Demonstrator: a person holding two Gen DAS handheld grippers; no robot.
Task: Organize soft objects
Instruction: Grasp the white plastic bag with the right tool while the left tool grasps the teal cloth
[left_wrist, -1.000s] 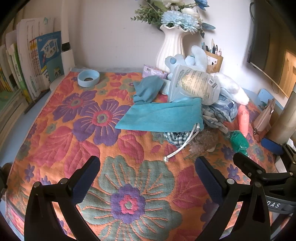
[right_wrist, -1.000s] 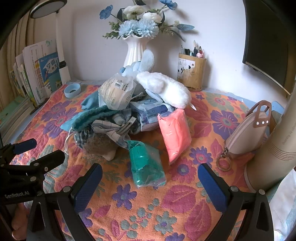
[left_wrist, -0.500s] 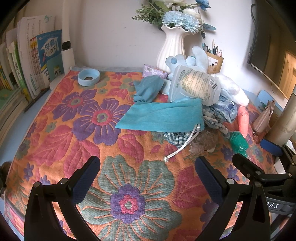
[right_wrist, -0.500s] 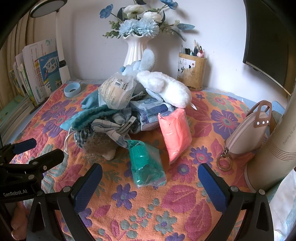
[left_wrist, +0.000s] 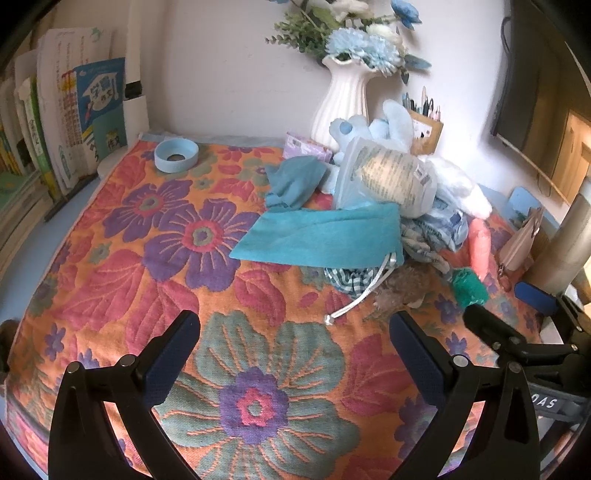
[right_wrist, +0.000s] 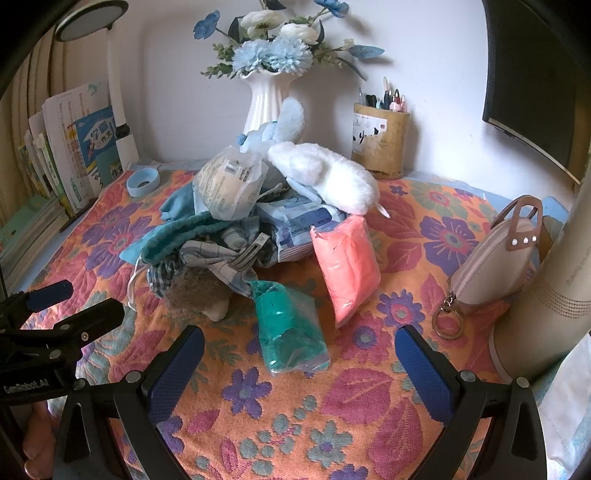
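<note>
Your pile of soft objects (right_wrist: 258, 221) sits toward the desk's back edge on the floral cloth (left_wrist: 147, 258): a white plush (right_wrist: 325, 181) on top, a teal drawstring bag (left_wrist: 321, 236) on its left side, pink (right_wrist: 347, 266) and green (right_wrist: 288, 328) packets at its front. A brown furry thing (right_wrist: 199, 291), perhaps a toy, lies beside them. Your left gripper (left_wrist: 295, 332) and right gripper (right_wrist: 299, 347) hover with fingers apart, holding nothing.

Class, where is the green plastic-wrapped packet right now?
In the right wrist view the green packet lies on the floral cloth, front of the pile, left of the pink packet.
</note>
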